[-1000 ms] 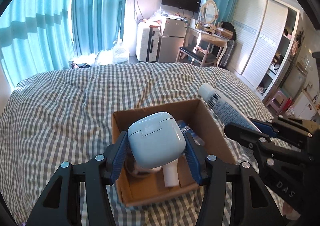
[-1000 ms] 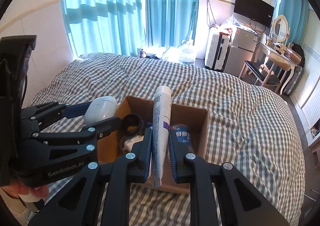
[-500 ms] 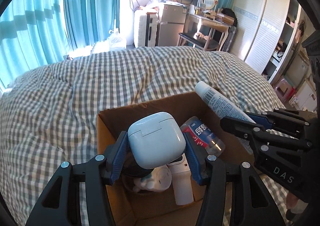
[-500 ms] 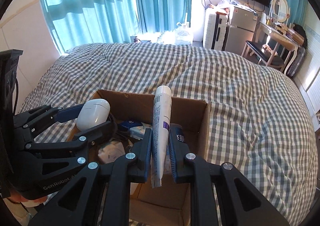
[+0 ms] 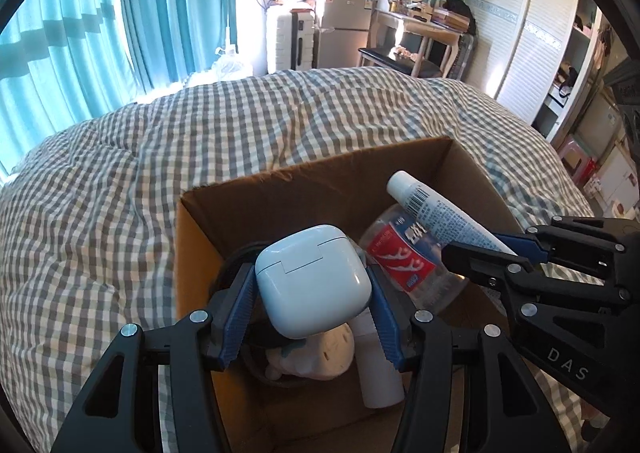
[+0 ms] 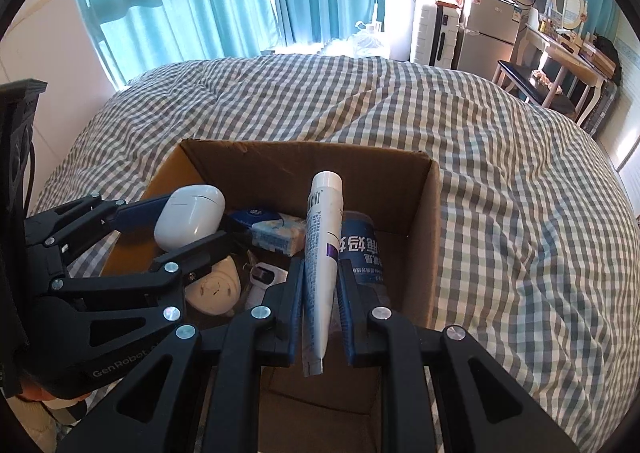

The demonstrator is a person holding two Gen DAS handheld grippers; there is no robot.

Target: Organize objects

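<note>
Cardboard box under both claws, case and tube gripped

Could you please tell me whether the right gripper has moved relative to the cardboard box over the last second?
Yes. The right gripper, holding the toothpaste tube, has advanced over the cardboard box, nearer its far wall.

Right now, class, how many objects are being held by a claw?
2: a white earbud case in the left claw, a toothpaste tube in the right claw, both over the cardboard box.

Your white earbud case hangs above the open cardboard box on the bed. Your white tube tilts cap-forward over the box's bottle.
</note>
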